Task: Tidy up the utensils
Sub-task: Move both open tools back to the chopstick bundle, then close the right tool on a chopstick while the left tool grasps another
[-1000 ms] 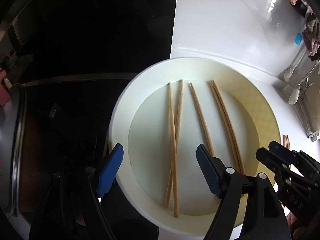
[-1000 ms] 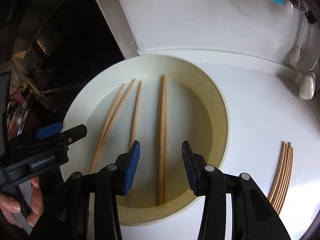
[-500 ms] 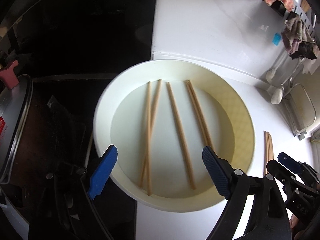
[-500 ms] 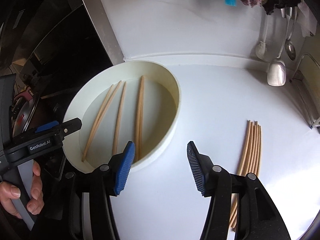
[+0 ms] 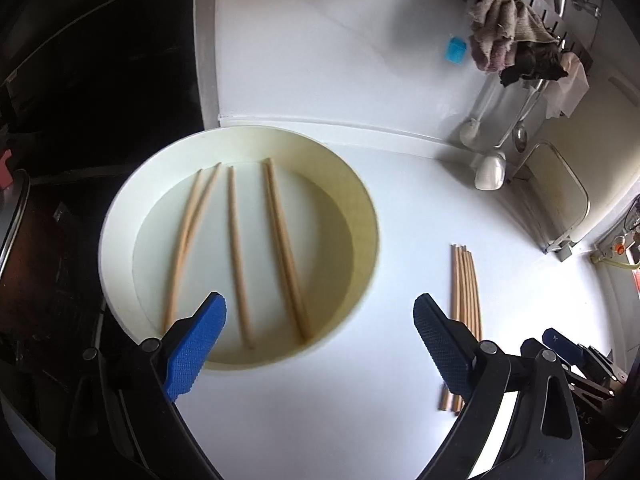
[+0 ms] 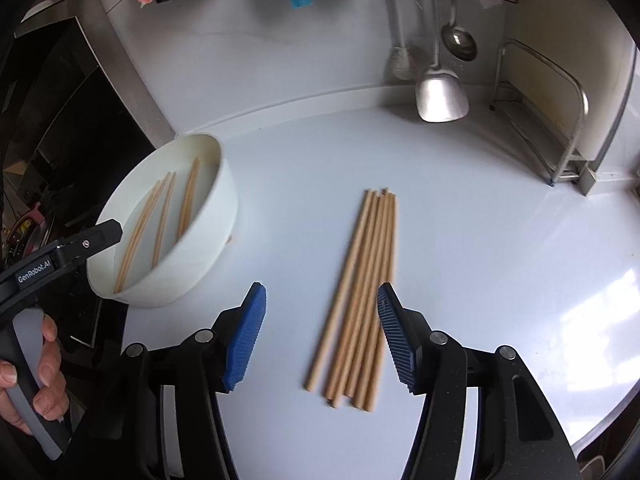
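5 chopsticks (image 5: 236, 256) are left in the white bowl (image 5: 362, 200), a bundle (image 6: 362, 296) laid on the surface (image 6: 480, 240); both the left gripper (image 5: 320, 344) and right gripper (image 6: 322, 330) are held with jaws wide open, nothing gripped.

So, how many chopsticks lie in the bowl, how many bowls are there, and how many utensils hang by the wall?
Chopsticks in the bowl: 5
Bowl: 1
Hanging utensils: 3
Total: 9

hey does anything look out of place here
Mostly tidy. The two leftmost chopsticks in the white basin lie crossed while the others run roughly parallel. The bundle on the counter fans out unevenly at its near ends.
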Motion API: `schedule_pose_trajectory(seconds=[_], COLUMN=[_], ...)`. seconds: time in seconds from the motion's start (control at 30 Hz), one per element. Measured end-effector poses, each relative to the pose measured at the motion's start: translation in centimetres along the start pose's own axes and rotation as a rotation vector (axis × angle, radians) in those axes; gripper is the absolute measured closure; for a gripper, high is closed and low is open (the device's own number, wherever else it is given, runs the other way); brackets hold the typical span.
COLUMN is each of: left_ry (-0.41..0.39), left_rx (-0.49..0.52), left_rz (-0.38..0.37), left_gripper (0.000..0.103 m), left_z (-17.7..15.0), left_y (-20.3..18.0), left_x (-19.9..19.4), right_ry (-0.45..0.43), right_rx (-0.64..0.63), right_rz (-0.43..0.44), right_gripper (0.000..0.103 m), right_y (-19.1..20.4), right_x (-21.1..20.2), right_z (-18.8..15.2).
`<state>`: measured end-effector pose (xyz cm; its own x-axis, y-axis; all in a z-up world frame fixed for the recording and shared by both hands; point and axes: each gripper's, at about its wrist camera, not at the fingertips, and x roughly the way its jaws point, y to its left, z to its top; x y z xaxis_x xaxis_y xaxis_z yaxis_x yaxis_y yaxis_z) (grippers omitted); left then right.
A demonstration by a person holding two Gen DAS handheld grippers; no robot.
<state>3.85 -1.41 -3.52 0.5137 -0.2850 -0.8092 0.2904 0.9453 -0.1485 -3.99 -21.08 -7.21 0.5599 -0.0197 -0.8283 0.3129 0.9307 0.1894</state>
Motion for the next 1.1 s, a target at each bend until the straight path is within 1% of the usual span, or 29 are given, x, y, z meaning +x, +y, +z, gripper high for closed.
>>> schedule_pose_trajectory(seconds=[0.1, 0.2, 0.27, 0.4, 0.5, 0.6, 0.73, 0.8, 0.9, 0.97, 1.1], left_ry=[0.029, 0.046, 0.061, 0.069, 0.069, 0.044, -0.003, -0.02, -0.068, -0.065, -0.052], left_rx=[0.003, -0.001, -0.017, -0.027, -0.024, 0.001, 0.039, 0.049, 0.071, 0.093, 0.131], left_rz=[-0.019, -0.01, -0.002, 0.039, 0.059, 0.074, 0.08, 0.074, 0.064, 0.052, 0.02], left_gripper=[0.008, 0.008, 0.008, 0.008, 0.008, 0.008, 0.008, 0.008, 0.008, 0.007, 0.007], left_z=[-1.4, -3.0, -4.0, -5.3, -5.8, -6.1, -6.4, -6.2, -6.4, -6.6, -7.0], left_y=[-3.0, -5.6, -7.0, -8.5, -8.8, -8.7, -8.2, -8.1, -7.9, -8.0, -8.5], left_x=[0.2, 0.6, 0.9, 1.2, 1.2, 1.5, 2.8, 3.4, 3.9, 4.7, 5.6], right_ry=[0.003, 0.012, 0.015, 0.024, 0.029, 0.014, -0.018, -0.029, -0.051, -0.065, -0.063], right_rx=[0.029, 0.04, 0.025, -0.004, -0.009, -0.008, -0.004, 0.01, 0.011, 0.009, 0.0], right_rz=[-0.012, 0.001, 0.01, 0.019, 0.031, 0.039, 0.009, 0.006, -0.012, -0.036, -0.071], right_gripper=[0.044, 0.044, 0.044, 0.044, 0.044, 0.044, 0.044, 0.044, 0.044, 0.044, 0.044], right_y=[-3.6, -6.4, -7.6, -9.0, -9.3, -9.2, -8.5, -8.3, -7.7, -7.4, -6.9], right_x=[-1.1, -1.5, -1.4, -0.5, 0.6, 2.0, 3.9, 4.8, 5.7, 6.3, 7.1], right_z=[-1.0, -1.9, -2.4, -3.3, -3.5, -3.4, -3.4, -3.4, -3.7, -3.9, -3.9])
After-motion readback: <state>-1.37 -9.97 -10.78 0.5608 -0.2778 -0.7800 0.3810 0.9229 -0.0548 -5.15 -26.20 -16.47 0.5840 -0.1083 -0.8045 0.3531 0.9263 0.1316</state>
